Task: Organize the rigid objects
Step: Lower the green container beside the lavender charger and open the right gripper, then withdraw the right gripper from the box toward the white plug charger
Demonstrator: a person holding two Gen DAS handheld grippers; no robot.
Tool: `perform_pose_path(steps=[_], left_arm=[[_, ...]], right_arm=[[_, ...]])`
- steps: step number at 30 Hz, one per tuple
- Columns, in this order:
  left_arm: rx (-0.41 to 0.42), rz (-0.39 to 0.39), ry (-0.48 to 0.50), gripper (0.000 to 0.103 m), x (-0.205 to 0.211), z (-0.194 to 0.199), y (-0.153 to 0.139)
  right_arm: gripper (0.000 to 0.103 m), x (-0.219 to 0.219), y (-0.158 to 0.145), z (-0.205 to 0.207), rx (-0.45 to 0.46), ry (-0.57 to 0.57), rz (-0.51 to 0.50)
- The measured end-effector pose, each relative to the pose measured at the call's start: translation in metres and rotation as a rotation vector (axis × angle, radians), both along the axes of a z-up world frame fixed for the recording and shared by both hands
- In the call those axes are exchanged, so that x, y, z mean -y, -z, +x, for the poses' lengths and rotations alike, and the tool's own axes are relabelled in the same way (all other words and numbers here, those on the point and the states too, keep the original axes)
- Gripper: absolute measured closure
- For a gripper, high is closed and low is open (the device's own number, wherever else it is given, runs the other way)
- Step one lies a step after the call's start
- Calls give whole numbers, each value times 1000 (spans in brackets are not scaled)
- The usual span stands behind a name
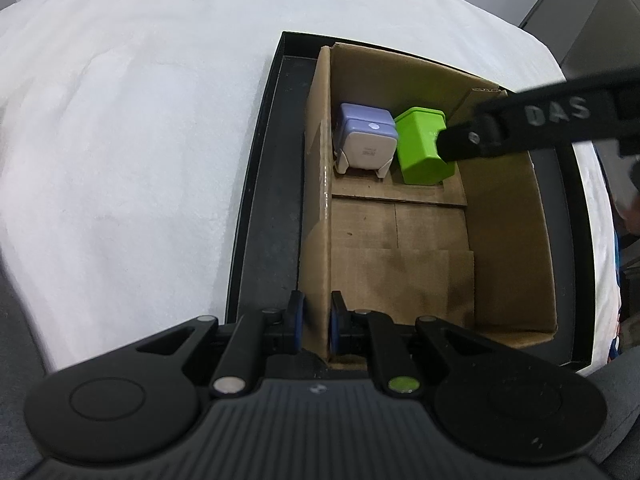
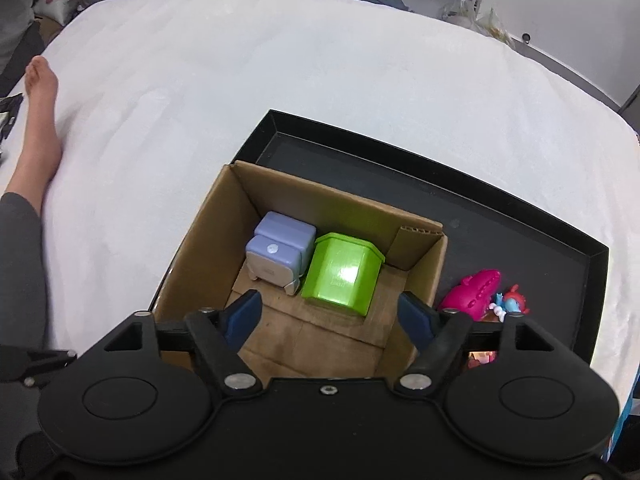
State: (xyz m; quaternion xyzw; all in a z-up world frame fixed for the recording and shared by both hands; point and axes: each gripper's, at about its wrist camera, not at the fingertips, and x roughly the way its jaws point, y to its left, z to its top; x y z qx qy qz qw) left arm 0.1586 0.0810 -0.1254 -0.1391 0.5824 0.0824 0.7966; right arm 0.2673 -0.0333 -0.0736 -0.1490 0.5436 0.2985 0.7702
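A green toy bin (image 2: 340, 272) and a lilac-and-white toy (image 2: 280, 252) stand side by side in the far end of an open cardboard box (image 2: 200, 240). The box sits in a black tray (image 2: 480, 216). My right gripper (image 2: 328, 302) hangs open just above the green bin, a blue pad on either side, neither pressing it. In the left wrist view one right finger (image 1: 460, 144) overlaps the green bin (image 1: 420, 148), beside the lilac toy (image 1: 364, 140). My left gripper (image 1: 318, 316) is shut on the near left wall of the cardboard box (image 1: 320, 184).
A pink toy (image 2: 476, 288) and a small blue-and-red figure (image 2: 512, 304) lie in the tray right of the box. The tray (image 1: 264, 200) rests on a white sheet (image 2: 280, 60). A person's bare leg and foot (image 2: 36, 120) lie at the left edge.
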Motion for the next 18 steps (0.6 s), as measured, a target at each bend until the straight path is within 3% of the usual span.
perform_pose_path(steps=[18], left_arm=[[-1, 57, 2, 91, 9, 0, -11]], right_arm=[[24, 46, -31, -15, 4, -3, 93]])
